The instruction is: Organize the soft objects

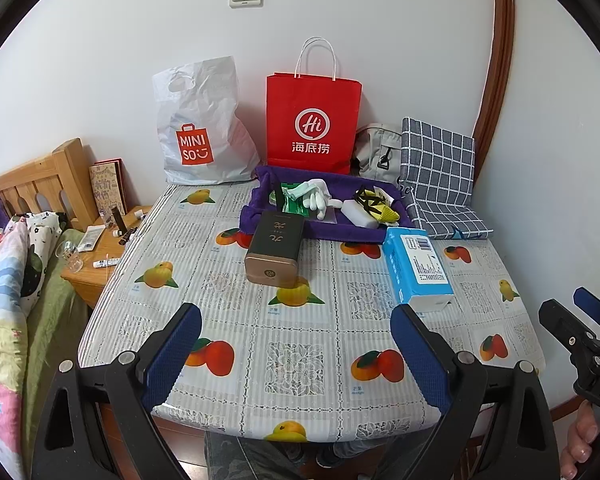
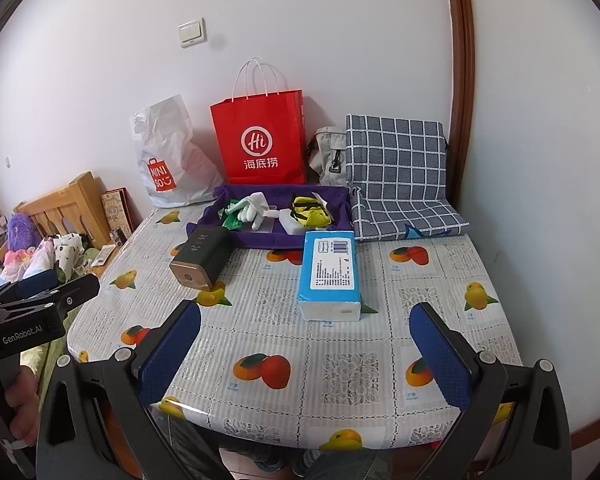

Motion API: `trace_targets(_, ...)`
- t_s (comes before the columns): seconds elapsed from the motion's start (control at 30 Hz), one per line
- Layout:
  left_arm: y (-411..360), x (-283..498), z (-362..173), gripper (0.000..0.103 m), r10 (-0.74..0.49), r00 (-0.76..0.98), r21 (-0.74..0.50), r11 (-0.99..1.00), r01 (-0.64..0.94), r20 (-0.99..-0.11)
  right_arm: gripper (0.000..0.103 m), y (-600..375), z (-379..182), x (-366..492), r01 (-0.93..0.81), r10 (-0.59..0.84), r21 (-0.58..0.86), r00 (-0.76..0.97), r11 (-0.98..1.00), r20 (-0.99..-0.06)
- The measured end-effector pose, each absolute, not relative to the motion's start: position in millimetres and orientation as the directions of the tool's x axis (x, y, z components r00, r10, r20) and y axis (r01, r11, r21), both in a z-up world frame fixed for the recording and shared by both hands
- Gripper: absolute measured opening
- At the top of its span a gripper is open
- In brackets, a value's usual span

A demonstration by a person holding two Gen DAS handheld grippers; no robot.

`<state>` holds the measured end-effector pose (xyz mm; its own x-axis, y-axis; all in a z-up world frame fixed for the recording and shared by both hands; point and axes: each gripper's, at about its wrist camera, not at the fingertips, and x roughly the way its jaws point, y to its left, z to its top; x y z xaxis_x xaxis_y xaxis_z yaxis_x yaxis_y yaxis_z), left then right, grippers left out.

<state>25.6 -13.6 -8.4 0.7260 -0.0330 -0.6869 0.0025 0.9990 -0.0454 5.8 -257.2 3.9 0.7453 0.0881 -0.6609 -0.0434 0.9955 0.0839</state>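
Observation:
A purple fabric tray (image 1: 260,224) (image 2: 340,204) lies at the back of the table. In it are white gloves (image 1: 318,198) (image 2: 256,210), a green packet (image 1: 294,204) (image 2: 232,220), a white block (image 1: 358,214) and a yellow mesh pouch with black straps (image 1: 380,206) (image 2: 312,210). A blue and white tissue pack (image 1: 416,268) (image 2: 330,272) lies in front of the tray. A blue checked cloth (image 1: 440,176) (image 2: 396,176) leans at the back right. My left gripper (image 1: 298,344) and right gripper (image 2: 306,344) hover open over the table's near edge, holding nothing.
A dark tin box (image 1: 276,246) (image 2: 202,256) rests against the tray's front left. A red paper bag (image 1: 312,120) (image 2: 260,140), a white plastic bag (image 1: 204,124) (image 2: 168,156) and a grey bag (image 1: 376,152) stand against the wall. A bed and a cluttered nightstand (image 1: 96,256) sit left.

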Motion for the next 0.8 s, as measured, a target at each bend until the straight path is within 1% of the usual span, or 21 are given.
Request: trace_targets(0.8,-14.3,24.1,-8.8,0.096,-0.030,0.726,-0.044,0.999,-0.001,-0.687,0.103,-254.8,6.5,4.8,-0.045,0.090,0.085,0.749,0.995,-0.656)
